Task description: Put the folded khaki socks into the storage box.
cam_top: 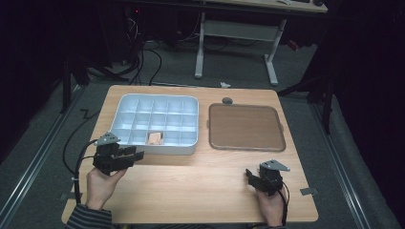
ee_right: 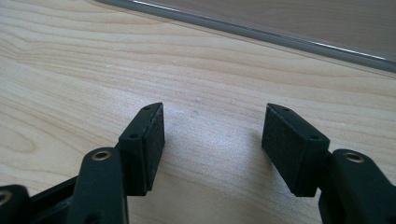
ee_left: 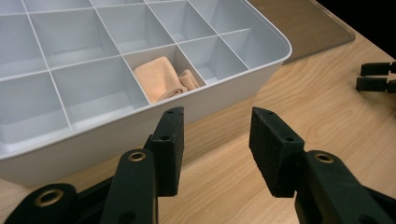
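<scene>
Peach folded cloth [ee_left: 161,81] lies in a front-row compartment of the white plastic divided tray [ee_left: 243,74], just beyond the left gripper [ee_left: 217,140], whose jaws gape empty. The right gripper [ee_right: 212,140], jaws apart, hovers over pale woodgrain table [ee_right: 70,70] near the flat brown lid [cam_top: 246,127].

A pale grey-white compartment tray [cam_top: 125,106] is sitting on a light wood-grain table [cam_top: 200,181], holding a peach-coloured folded cloth [ee_left: 161,80]. A brown lid [cam_top: 246,127] with a grey rim is lying beside it. Both black grippers [cam_top: 137,155] [cam_top: 249,172] are showing, and a grey-striped sleeve [cam_top: 88,218] is entering.
</scene>
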`<state>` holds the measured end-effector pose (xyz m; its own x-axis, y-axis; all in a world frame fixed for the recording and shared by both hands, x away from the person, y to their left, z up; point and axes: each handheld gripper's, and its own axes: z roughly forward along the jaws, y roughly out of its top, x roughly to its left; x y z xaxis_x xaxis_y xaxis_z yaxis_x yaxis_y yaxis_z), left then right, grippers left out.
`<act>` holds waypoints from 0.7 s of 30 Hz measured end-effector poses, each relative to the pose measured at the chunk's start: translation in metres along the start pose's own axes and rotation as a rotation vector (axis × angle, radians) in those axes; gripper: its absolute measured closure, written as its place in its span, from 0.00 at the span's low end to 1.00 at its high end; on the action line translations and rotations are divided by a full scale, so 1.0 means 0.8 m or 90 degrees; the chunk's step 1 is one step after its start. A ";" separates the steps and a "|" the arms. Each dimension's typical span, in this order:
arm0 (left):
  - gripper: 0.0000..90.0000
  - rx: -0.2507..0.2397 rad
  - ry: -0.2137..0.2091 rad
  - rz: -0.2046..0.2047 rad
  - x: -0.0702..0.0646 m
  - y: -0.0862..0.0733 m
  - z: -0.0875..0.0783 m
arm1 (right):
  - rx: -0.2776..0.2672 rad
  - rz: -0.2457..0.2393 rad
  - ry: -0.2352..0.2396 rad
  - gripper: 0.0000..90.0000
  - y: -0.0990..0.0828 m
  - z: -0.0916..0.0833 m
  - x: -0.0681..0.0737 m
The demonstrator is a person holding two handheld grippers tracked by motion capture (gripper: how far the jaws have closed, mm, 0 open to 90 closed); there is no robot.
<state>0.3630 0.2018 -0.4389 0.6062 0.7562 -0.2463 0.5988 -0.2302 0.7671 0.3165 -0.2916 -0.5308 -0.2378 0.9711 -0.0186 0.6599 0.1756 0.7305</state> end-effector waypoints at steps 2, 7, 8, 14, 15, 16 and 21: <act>0.60 0.001 0.001 0.002 -0.002 -0.002 0.001 | 0.000 0.000 0.000 0.44 0.000 0.000 0.000; 0.58 0.010 -0.002 -0.001 -0.004 -0.009 0.005 | 0.000 0.000 0.000 0.44 0.000 0.000 0.000; 0.58 0.012 -0.002 -0.001 -0.005 -0.011 0.006 | 0.000 0.000 0.000 0.44 0.000 0.000 0.000; 0.56 0.023 -0.007 -0.001 -0.006 -0.016 0.018 | -0.001 -0.002 0.001 0.44 0.001 0.001 0.000; 0.55 0.021 -0.008 -0.003 -0.007 -0.016 0.021 | -0.002 -0.006 0.004 0.44 0.001 0.002 0.000; 0.55 0.020 -0.010 -0.004 -0.008 -0.016 0.023 | -0.001 -0.005 0.005 0.44 0.002 0.002 0.000; 0.54 0.027 -0.033 0.004 -0.019 -0.020 0.036 | -0.001 -0.004 0.003 0.44 0.002 0.002 0.001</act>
<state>0.3592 0.1761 -0.4644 0.6363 0.7217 -0.2726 0.6155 -0.2618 0.7434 0.3184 -0.2906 -0.5309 -0.2455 0.9692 -0.0197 0.6575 0.1815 0.7312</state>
